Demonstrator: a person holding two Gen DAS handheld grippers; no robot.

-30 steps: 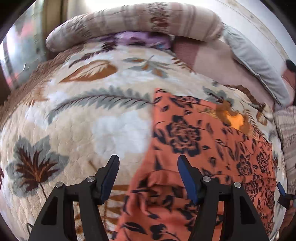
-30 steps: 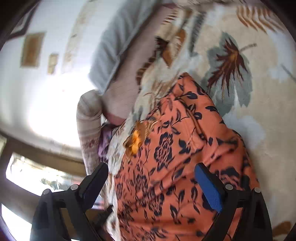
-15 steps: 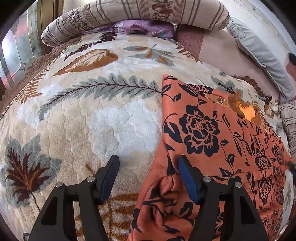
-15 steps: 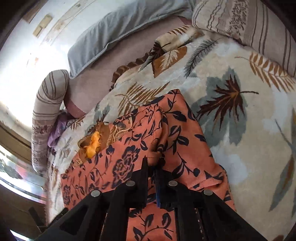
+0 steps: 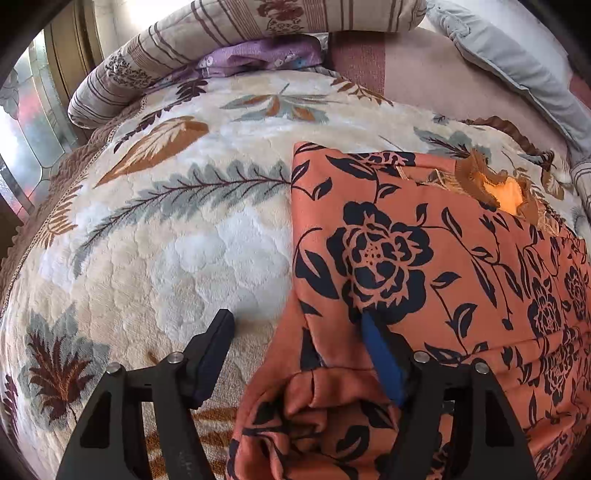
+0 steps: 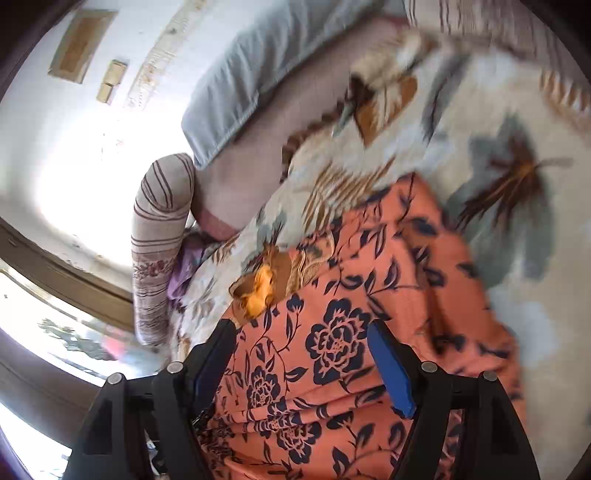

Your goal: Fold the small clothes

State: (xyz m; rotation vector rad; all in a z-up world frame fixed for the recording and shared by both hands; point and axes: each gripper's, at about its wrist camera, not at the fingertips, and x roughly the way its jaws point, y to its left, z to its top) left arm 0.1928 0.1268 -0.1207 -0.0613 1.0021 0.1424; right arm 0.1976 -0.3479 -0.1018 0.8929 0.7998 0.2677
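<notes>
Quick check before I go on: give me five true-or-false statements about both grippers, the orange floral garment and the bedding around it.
1. The left gripper is shut on cloth. False: its jaws stand open, straddling the left edge of the orange garment with dark blue flowers.
2. The right gripper is open above the garment. True.
3. The garment lies on a cream blanket with a leaf print. True.
4. A purple cloth is tucked beside the striped bolster pillow. True.
5. The garment is plain, with no pattern. False: dark flowers and leaves cover it.
</notes>
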